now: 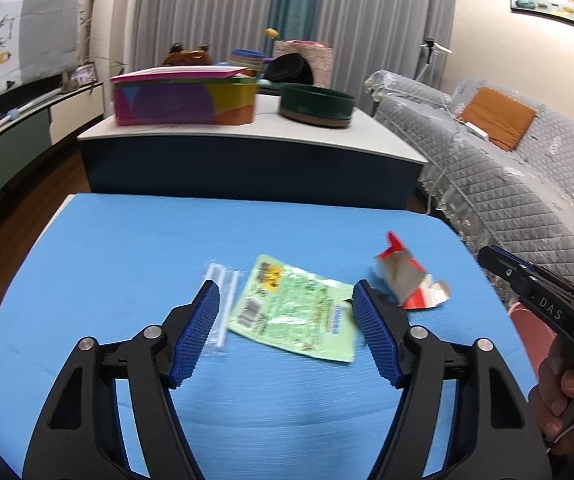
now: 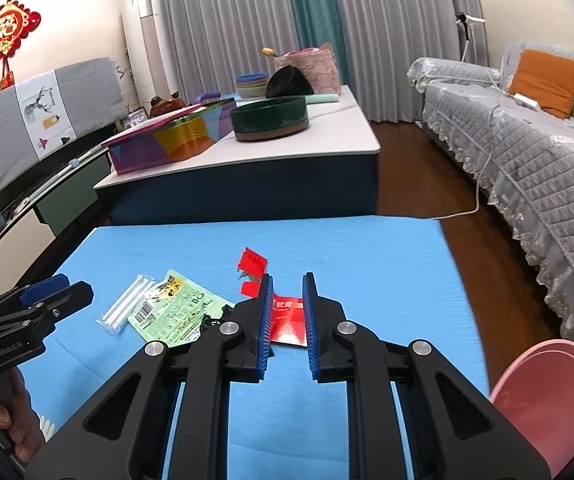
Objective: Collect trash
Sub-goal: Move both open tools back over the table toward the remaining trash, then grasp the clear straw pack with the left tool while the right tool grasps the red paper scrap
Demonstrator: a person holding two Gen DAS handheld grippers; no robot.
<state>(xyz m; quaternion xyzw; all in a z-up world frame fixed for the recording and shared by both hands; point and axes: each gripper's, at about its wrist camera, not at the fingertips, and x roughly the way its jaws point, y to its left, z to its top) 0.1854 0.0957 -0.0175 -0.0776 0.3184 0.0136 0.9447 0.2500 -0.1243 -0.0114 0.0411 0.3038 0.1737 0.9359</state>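
Note:
On the blue tabletop (image 1: pixel 127 240) lie a green snack wrapper (image 1: pixel 299 308), a clear packet of white straws (image 1: pixel 221 304) and a crumpled red and silver wrapper (image 1: pixel 407 280). My left gripper (image 1: pixel 287 286) hovers open over the green wrapper, its blue pads wide apart on either side and not touching it. My right gripper (image 2: pixel 288 278) points at the red wrapper (image 2: pixel 287 316); its pads stand close together with a narrow gap and nothing pinched. In the left wrist view the right gripper (image 1: pixel 487 254) stops just short of the red wrapper. The left gripper (image 2: pixel 75 290) shows beside the straws (image 2: pixel 127 304) and the green wrapper (image 2: pixel 175 312).
A pink tub (image 2: pixel 547 392) stands by the table's near right corner. Beyond the blue table is a low white-topped table (image 2: pixel 347 140) with a colourful box (image 2: pixel 167 140) and a dark green round tin (image 2: pixel 271 120). A grey quilted sofa (image 2: pixel 527 168) runs along the right.

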